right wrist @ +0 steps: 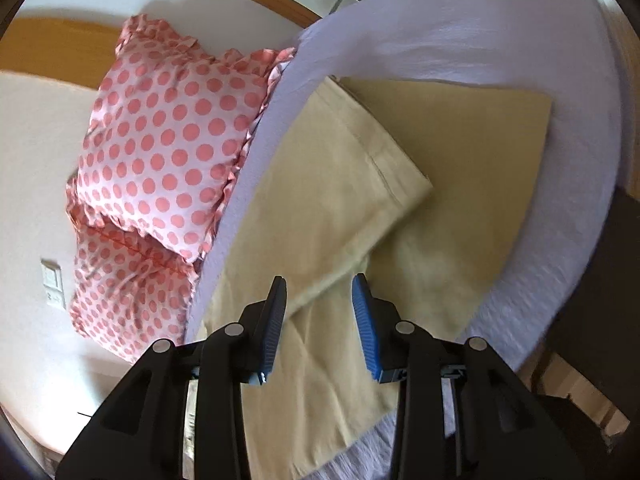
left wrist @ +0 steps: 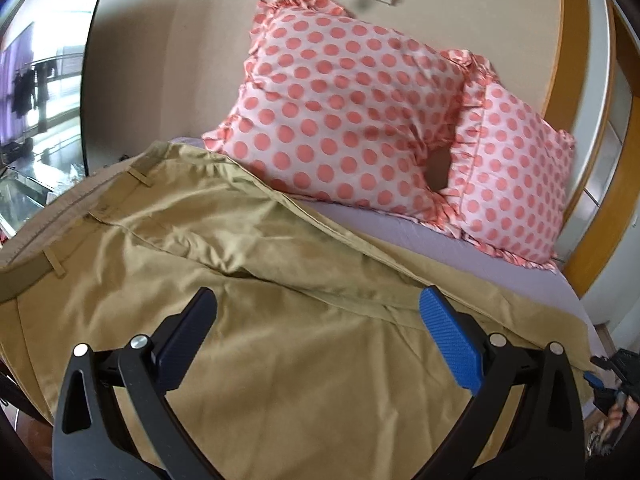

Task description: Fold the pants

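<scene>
From the left wrist, khaki pants (left wrist: 248, 264) lie spread across the bed (left wrist: 460, 248), waistband at its left edge, below two polka-dot pillows (left wrist: 352, 112) at the head. The left gripper (left wrist: 318, 312) hovers, jaws spread, holding nothing.

From the right wrist, the right gripper (right wrist: 319, 300) hangs over the crossed legs, jaws apart and empty.
</scene>
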`<state>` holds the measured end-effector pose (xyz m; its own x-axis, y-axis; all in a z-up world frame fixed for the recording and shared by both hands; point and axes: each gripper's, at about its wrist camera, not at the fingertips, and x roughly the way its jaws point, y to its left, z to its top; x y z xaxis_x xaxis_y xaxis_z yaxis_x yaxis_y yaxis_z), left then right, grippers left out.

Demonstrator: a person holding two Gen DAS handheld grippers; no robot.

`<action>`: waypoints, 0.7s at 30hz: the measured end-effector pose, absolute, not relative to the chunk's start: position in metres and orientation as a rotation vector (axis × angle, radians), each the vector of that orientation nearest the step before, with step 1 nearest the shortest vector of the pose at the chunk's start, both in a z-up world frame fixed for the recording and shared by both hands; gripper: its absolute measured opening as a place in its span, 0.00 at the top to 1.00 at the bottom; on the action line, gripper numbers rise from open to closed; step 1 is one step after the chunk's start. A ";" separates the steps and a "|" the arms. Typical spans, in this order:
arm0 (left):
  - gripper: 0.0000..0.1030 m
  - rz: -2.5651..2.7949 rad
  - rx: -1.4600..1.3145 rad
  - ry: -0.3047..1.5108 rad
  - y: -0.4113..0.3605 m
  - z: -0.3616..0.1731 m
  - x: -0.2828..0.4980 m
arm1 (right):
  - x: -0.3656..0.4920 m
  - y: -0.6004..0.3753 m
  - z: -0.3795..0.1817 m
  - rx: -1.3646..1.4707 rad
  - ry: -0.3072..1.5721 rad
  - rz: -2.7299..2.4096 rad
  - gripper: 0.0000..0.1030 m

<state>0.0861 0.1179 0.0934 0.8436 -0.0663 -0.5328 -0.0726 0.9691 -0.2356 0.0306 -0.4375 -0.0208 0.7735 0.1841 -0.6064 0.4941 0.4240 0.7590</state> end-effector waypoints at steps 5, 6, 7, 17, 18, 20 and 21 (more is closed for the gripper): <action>0.02 0.012 -0.262 0.560 0.118 0.092 0.098 | 0.050 -0.429 -0.022 1.128 0.693 -0.242 0.60; 0.02 0.014 -0.270 0.564 0.119 0.091 0.101 | 0.054 -0.428 -0.022 1.119 0.673 -0.250 0.62; 0.02 0.015 -0.277 0.570 0.121 0.090 0.106 | 0.059 -0.428 -0.023 1.105 0.651 -0.248 0.81; 0.15 0.052 -0.386 0.775 0.172 0.071 0.221 | 0.032 -0.442 -0.003 1.071 0.370 -0.050 0.98; 0.16 0.069 -0.389 0.803 0.175 0.068 0.241 | 0.032 -0.442 -0.002 1.071 0.369 -0.047 0.98; 0.18 0.118 -0.396 0.845 0.183 0.063 0.275 | 0.034 -0.443 -0.001 1.071 0.373 -0.044 0.98; 0.22 0.143 -0.402 0.862 0.187 0.060 0.288 | 0.034 -0.442 -0.001 1.077 0.372 -0.045 0.98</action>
